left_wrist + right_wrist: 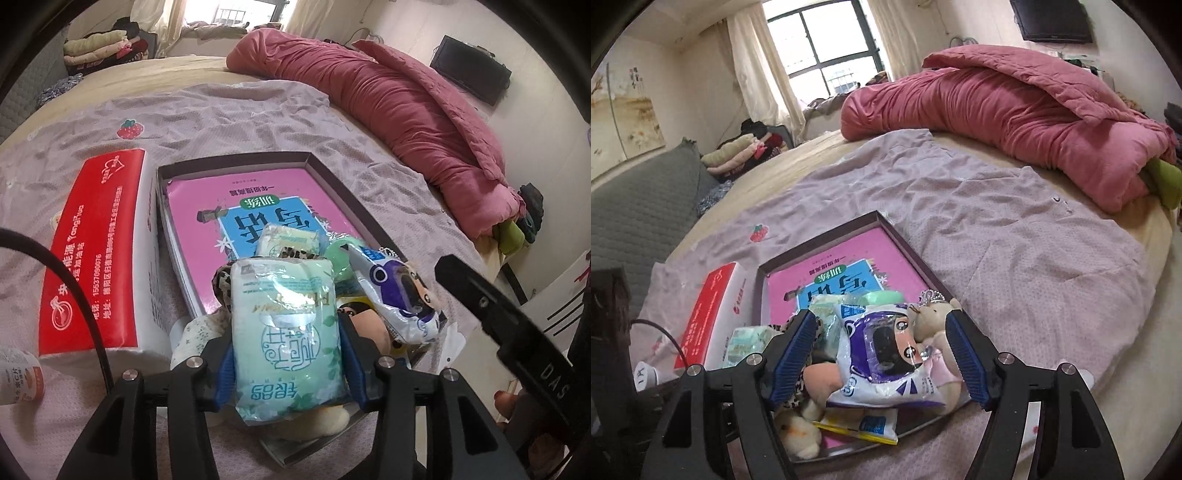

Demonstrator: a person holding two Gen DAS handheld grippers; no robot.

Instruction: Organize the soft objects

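Note:
A shallow dark tray (332, 177) (905, 240) lies on the bed with a pink book (258, 192) (849, 258) and a pile of soft things at its near end. My left gripper (286, 354) is shut on a pale green tissue pack (288, 332) and holds it over that pile. My right gripper (882, 350) is open, its jaws on either side of a white and purple cartoon packet (886, 354) (399, 291) that lies on the pile. A small teddy bear (934, 317), a pink plush (820, 380) and a cream plush (798, 435) lie around the packet.
A red and white tissue box (103, 258) (713, 314) stands left of the tray. A pink quilt (388, 99) (1015, 110) lies along the bed's far side. A small bottle (22, 380) lies at the left. Folded clothes (738, 151) sit far left.

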